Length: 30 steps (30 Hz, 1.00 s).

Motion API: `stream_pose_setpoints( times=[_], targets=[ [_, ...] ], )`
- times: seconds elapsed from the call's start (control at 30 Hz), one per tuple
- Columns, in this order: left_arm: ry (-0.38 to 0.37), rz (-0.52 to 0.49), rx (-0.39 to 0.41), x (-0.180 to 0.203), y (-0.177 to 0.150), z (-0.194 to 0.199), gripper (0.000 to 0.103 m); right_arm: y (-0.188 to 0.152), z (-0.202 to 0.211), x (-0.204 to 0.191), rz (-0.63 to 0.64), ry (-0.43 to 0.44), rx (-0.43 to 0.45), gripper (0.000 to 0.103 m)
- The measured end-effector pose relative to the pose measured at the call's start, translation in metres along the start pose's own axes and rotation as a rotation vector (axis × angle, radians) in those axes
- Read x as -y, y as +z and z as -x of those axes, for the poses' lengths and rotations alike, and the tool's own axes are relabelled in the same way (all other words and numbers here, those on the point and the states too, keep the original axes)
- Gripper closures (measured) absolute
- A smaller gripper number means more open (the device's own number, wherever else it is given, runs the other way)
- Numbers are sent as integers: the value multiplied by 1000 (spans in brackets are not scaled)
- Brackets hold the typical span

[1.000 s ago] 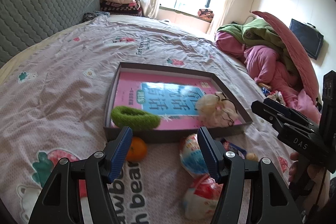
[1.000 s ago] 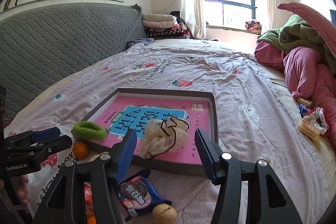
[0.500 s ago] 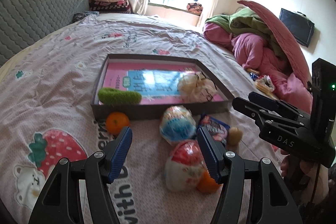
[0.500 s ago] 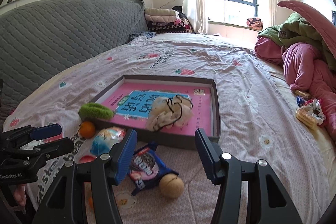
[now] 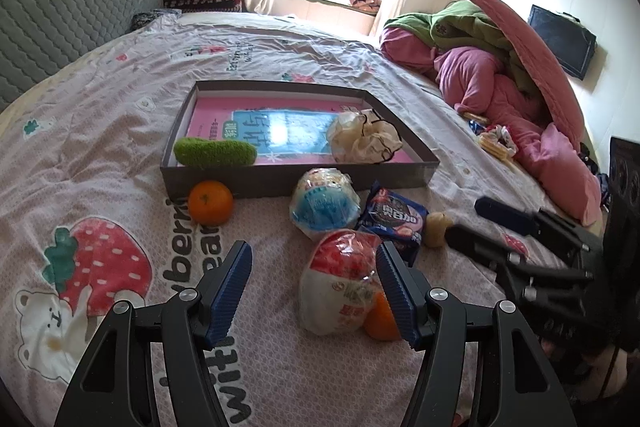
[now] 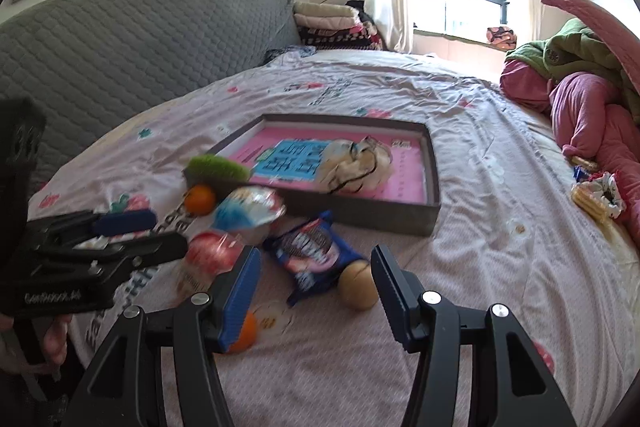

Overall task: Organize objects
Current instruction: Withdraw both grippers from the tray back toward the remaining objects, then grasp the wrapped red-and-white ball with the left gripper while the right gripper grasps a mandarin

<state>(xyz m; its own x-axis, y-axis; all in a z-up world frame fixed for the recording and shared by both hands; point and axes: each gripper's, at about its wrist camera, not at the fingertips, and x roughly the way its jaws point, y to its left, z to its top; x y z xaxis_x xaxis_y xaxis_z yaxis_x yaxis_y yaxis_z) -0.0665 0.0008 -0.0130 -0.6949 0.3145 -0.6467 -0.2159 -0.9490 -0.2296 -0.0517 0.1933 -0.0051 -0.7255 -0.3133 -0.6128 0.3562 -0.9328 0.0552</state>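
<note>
1. My left gripper fills the bottom of the left wrist view, jaws spread wide and released, gripping nothing. The red-and-white wrapped snack sits between the blue pads, close against the right-hand one, but I cannot tell if that pad touches it.
2. My right gripper is also unclenched and holding nothing. The dark blue cookie packet and a small tan ball lie on the bed in the gap ahead of its jaws.
3. Surface: a bedsheet in pale lilac with strawberry and bear prints, lightly rumpled.
4. On it sits a shallow dark tray lined with a pink and blue book. Inside, a fuzzy green piece lies at the near left corner, a cream scrunchie toward the near right.
5. Still outside the tray, just before its near wall: an orange on the left, and a blue-and-white wrapped snack in the middle with the cookie packet just to its right.
6. A second orange peeks out behind the red-and-white snack, beside my left gripper's right pad.
7. Room: grey quilted headboard, curtained window, heaped pink and green bedding on the right, folded blankets by the window.
</note>
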Motion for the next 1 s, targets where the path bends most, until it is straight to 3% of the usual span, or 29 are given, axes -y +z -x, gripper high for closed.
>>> stream_pose_setpoints(
  times=[0.3, 1.0],
  targets=[
    [-10, 1, -24, 3, -5, -2, 37, -25, 1, -13, 16, 32, -72, 46],
    [-35, 1, -72, 7, -15, -16, 37, -36, -11, -37, 68, 103, -131, 46]
  ],
)
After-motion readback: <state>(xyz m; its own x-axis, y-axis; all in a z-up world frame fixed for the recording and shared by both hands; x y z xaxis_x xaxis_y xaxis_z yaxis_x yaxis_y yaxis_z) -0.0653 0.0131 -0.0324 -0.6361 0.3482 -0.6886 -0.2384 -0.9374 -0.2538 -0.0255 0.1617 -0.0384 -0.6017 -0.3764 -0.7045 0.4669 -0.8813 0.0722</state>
